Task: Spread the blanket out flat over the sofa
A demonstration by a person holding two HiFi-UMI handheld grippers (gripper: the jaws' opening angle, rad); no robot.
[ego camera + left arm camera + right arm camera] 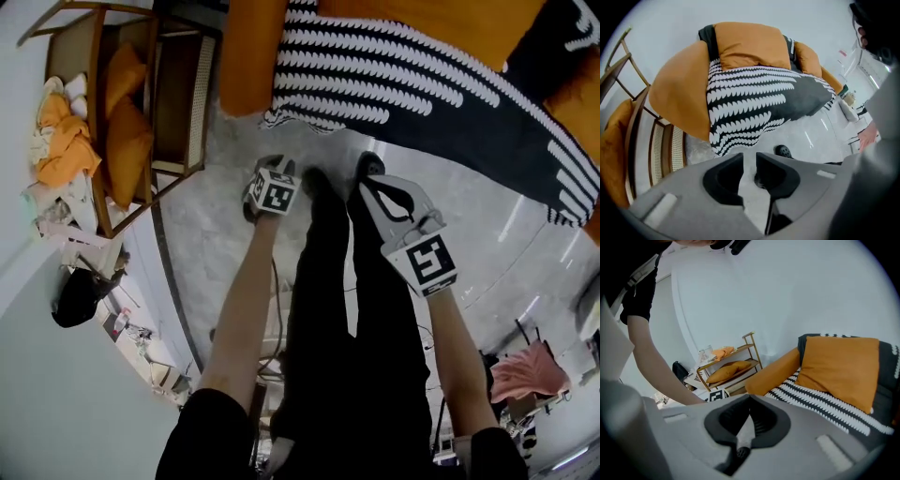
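Observation:
The black-and-white patterned blanket [394, 75] lies over the seat of the orange sofa [253, 47], and one edge hangs down the front to the floor. In the left gripper view the blanket [750, 98] covers the seat between the sofa's arm [679, 93] and the back cushions. My left gripper [270, 178] hangs over the pale floor in front of the sofa, pointing steeply down; its jaws [749, 157] stand apart with only floor between them. My right gripper [367, 169] is beside it, aimed at the sofa [839, 362], its tips [750, 398] together and empty.
A wooden shelf rack [122, 103] with orange cushions and cloths stands left of the sofa. My legs in black trousers [337, 309] and a black shoe [783, 151] are directly below the grippers. A black bag [80, 295] and clutter lie at the left wall, a pink cloth [530, 370] at the right.

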